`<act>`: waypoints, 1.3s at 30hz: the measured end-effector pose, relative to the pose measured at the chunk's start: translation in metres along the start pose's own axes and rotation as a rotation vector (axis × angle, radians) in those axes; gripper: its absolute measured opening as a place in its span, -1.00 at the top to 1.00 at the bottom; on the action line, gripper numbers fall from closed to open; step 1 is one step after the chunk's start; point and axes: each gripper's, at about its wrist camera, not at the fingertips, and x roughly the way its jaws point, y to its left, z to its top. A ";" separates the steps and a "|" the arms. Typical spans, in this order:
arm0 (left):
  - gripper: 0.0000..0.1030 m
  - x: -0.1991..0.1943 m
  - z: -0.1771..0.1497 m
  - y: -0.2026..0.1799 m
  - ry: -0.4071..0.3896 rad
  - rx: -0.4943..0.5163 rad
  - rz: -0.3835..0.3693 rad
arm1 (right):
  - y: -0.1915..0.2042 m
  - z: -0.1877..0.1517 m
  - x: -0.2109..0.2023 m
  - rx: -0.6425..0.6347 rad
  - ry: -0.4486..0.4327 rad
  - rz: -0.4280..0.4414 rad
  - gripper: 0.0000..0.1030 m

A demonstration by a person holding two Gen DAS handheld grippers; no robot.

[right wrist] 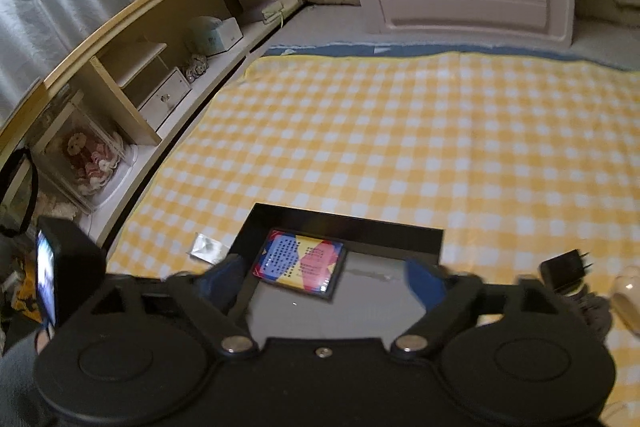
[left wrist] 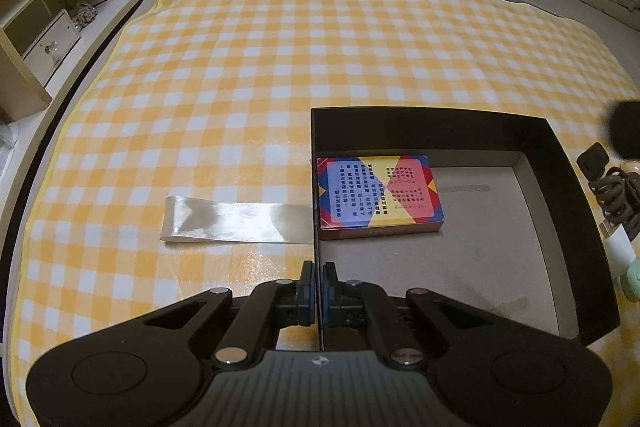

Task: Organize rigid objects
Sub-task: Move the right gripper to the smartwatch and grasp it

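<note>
Your left gripper [left wrist: 319, 281] is clamped on the near left wall of the shallow black cardboard box [left wrist: 452, 119], which sits on the yellow-and-white checked cloth [left wrist: 240, 75]. Your right gripper [right wrist: 326, 277] hangs released and empty above the box, where the red, blue and yellow card pack [left wrist: 378, 195] lies flat in the far left corner.

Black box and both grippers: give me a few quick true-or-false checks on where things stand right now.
1. The colourful card box lies inside the black box. True.
2. The left gripper is shut on the black box's wall. True.
3. The right gripper is clamped on the card box. False: its jaws stand wide open with nothing gripped.
4. The clear plastic strip lies inside the black box. False: it lies on the yellow checked cloth beside it.
5. The black box is full. False: it holds only the card box.
</note>
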 end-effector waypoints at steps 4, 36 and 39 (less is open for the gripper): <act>0.94 0.003 0.006 -0.001 0.007 -0.011 0.007 | 0.000 -0.005 -0.022 -0.059 -0.068 -0.028 -1.00; 0.91 0.009 0.011 0.001 0.026 -0.030 0.044 | -0.096 -0.003 -0.026 0.013 -0.049 -0.153 -0.94; 0.90 0.008 0.010 0.000 0.025 -0.025 0.052 | -0.105 -0.011 -0.006 0.038 0.016 -0.134 -0.43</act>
